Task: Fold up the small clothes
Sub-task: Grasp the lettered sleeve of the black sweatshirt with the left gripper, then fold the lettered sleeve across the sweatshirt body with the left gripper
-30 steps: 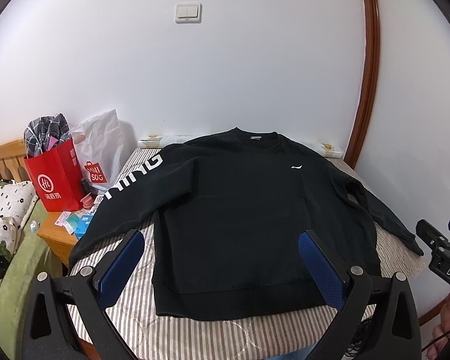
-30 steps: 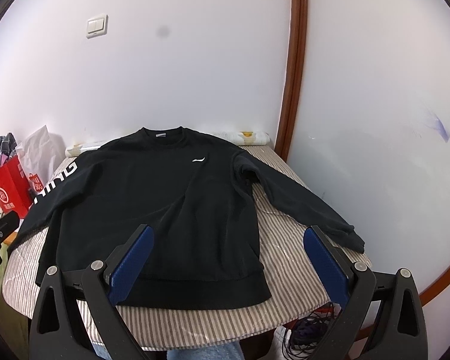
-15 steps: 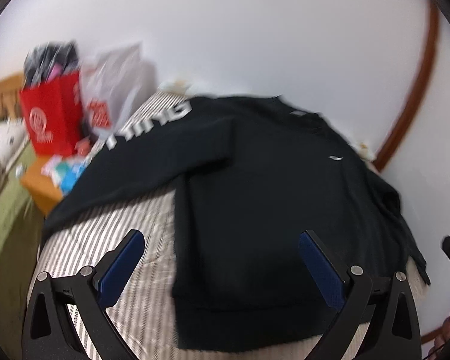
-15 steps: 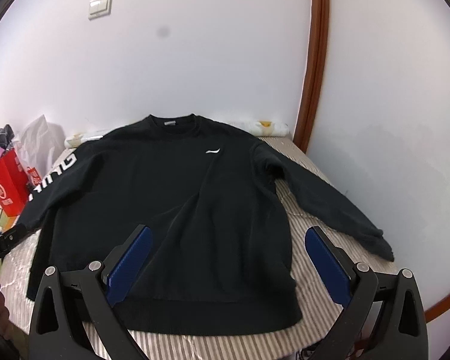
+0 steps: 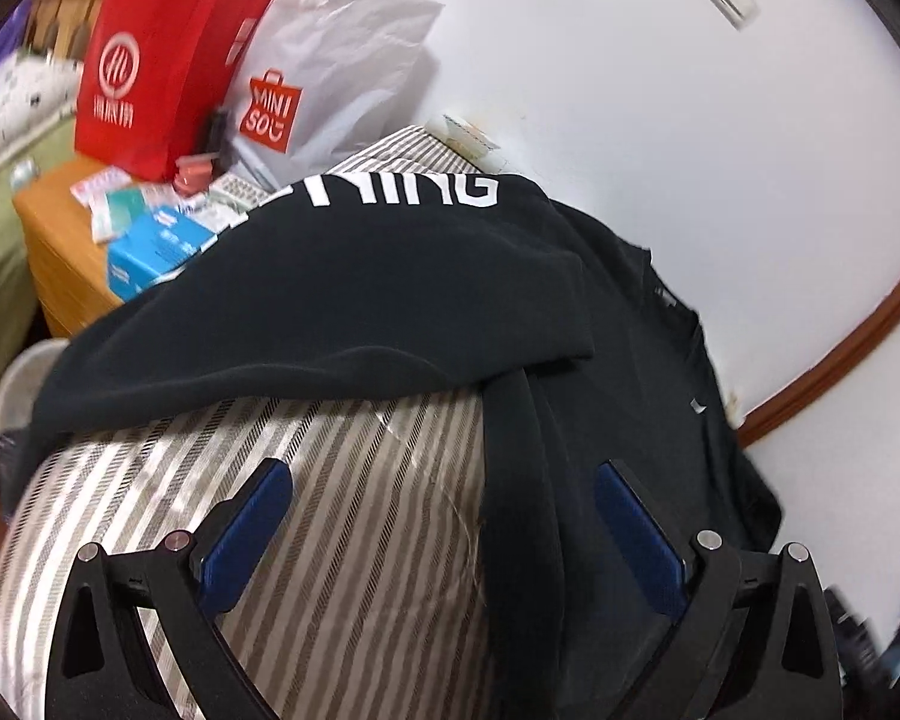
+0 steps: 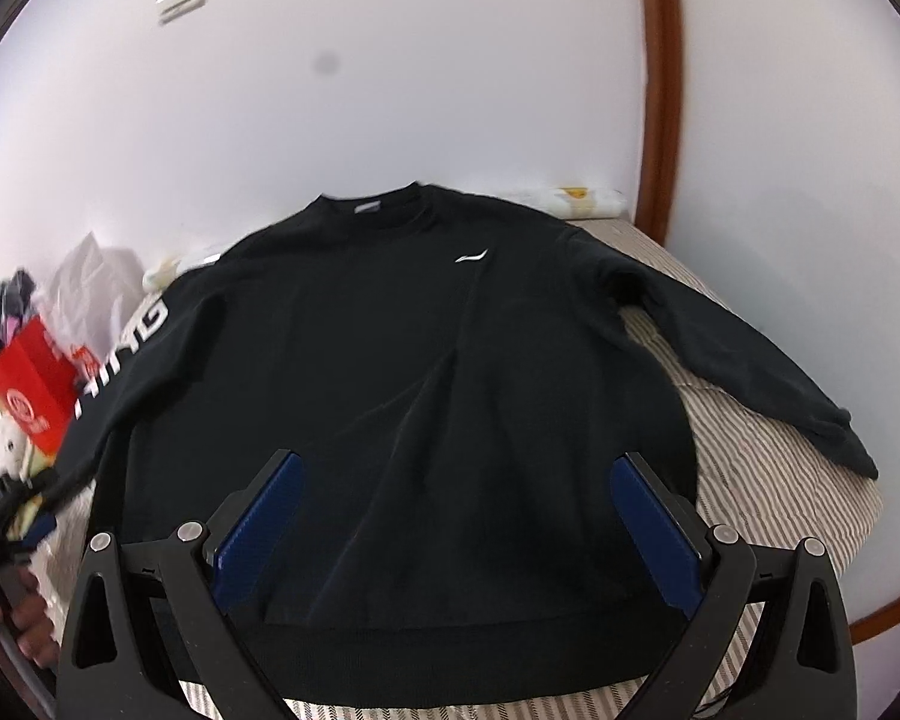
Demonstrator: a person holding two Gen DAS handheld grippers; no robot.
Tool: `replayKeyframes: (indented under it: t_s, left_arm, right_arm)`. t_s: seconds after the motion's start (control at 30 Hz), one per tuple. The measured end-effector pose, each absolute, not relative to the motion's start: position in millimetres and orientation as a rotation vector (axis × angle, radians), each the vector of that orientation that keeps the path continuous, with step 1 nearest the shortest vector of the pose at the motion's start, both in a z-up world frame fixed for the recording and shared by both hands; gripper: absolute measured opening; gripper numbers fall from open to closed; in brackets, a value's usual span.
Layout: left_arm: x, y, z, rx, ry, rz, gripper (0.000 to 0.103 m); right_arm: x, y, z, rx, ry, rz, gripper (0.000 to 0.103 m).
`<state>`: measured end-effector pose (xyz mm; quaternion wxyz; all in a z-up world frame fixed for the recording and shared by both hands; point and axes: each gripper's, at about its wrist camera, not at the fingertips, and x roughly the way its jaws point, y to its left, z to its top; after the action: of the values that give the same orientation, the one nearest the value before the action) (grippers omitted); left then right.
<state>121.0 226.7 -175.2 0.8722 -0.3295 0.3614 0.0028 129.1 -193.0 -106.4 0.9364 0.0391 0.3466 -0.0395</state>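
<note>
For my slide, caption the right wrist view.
Open right tool poised above a black sweatshirt spread flat on a striped bed.

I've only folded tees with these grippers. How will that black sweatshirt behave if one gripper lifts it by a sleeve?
The black sweatshirt will probably go floppy: its lettered sleeve already drapes limply over the mattress edge. It looks thick, so likely heavyish and draggy on the striped cover. Both the left gripper and right gripper are open, nothing held.

Bed w/ grey-and-white striped quilted cover (image 6: 768, 480) carries a black long-sleeved sweatshirt (image 6: 426, 384) spread flat, front up (small white chest logo, white lettering on one sleeve); one cuff reaches the bed edge. Cream rolled cloth (image 6: 582, 202) lies at the wall end.
</note>
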Motion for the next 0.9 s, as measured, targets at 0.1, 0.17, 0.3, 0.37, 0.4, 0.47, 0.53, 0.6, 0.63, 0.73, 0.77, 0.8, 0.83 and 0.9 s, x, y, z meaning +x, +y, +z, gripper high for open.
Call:
replayKeyframes:
  t_s: [0.1,0.17,0.3,0.37,0.4,0.47,0.53,0.6,0.63,0.73,0.77,0.8,0.83,0.9]
  left_arm:
    - [127.9,235.5,-184.5,-0.747,0.756,0.017,0.098]
    - [134.8,239.6,-189.2,-0.744,0.751,0.054,0.092]
    - [147.6,244.3,-191.4,-0.718,0.738,0.095,0.084]
    - [153.4,249.4,-191.6,-0.715,0.747,0.137,0.071]
    - [154.3,252.2,-192.4,-0.718,0.748,0.162,0.059]
    - [157.8,257.1,-192.6,-0.705,0.762,0.232,0.041]
    - [164.1,257.4,-191.7,-0.666,0.796,0.257,0.017]
    - [168.5,255.4,-187.5,-0.641,0.817,0.249,0.014]
    - [168.9,251.8,-178.6,-0.603,0.811,0.264,0.014]
    - [167.3,240.6,-149.0,-0.54,0.767,0.266,0.012]
    - [167.2,237.3,-139.4,-0.535,0.748,0.258,0.012]
    - [167.2,233.2,-130.3,-0.528,0.733,0.247,0.01]
    - [169.5,224.8,-116.0,-0.503,0.716,0.226,0.009]
    - [174.0,209.9,-98.2,-0.465,0.69,0.205,0.009]
  right_arm:
    - [135.0,-181.7,-110.0,0.024,0.717,-0.086,0.101]
    - [137.8,-177.1,-109.6,0.005,0.716,-0.099,0.101]
    - [140.3,-174.7,-108.9,-0.037,0.708,-0.123,0.101]
    - [139.1,-176.6,-109.2,-0.032,0.706,-0.123,0.101]
    - [137.8,-178.1,-110.1,-0.021,0.705,-0.115,0.101]
    - [136.7,-179.8,-112.9,-0.008,0.708,-0.088,0.101]
    - [137.1,-182.0,-116.9,-0.023,0.714,-0.074,0.101]
    - [138.2,-185.1,-119.7,-0.046,0.714,-0.091,0.101]
    - [137.5,-189.0,-120.5,-0.054,0.708,-0.101,0.101]
    - [133.3,-203.7,-120.4,-0.016,0.686,-0.106,0.101]
    - [131.2,-211.4,-120.6,0.02,0.679,-0.087,0.101]
    - [131.4,-215.8,-120.8,0.039,0.68,-0.071,0.101]
    - [131.3,-222.1,-121.5,0.06,0.683,-0.051,0.101]
    - [132.2,-232.0,-122.4,0.075,0.677,-0.04,0.101]
